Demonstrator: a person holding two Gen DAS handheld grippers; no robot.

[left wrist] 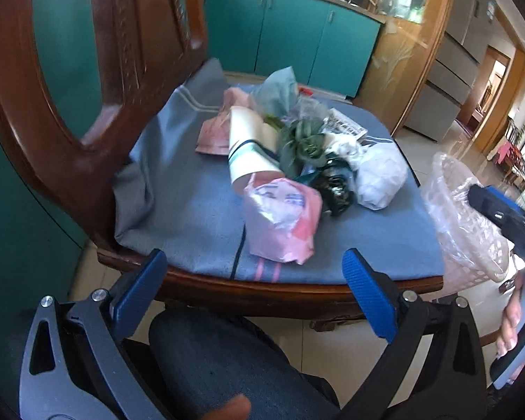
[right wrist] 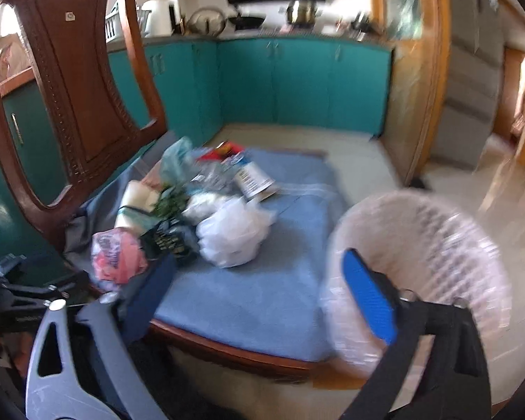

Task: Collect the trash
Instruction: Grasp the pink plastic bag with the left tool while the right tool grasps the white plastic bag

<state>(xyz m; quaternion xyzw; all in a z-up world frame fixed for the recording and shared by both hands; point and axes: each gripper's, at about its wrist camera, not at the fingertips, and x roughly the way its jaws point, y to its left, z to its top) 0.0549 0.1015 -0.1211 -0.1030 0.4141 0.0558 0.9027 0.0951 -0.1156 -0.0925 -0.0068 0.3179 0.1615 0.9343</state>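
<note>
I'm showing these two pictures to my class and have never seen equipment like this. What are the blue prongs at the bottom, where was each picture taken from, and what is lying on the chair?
The blue prongs are two-finger grippers a person holds, each carrying a wide-angle camera. One picture looks along the left gripper, the other along the right gripper. Both are open, holding nothing. On the chair's blue cloth lies trash: a pink wrapper, a paper cup, a white plastic bag. A lined wastebasket stands beside the chair.

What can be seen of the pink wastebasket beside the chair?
The pink wastebasket is a round plastic basket with a slotted lattice wall, lined with a clear plastic bag. It stands upright on the floor, close beside the chair seat. What shows of its inside holds no trash. The right view blurs it.
</note>
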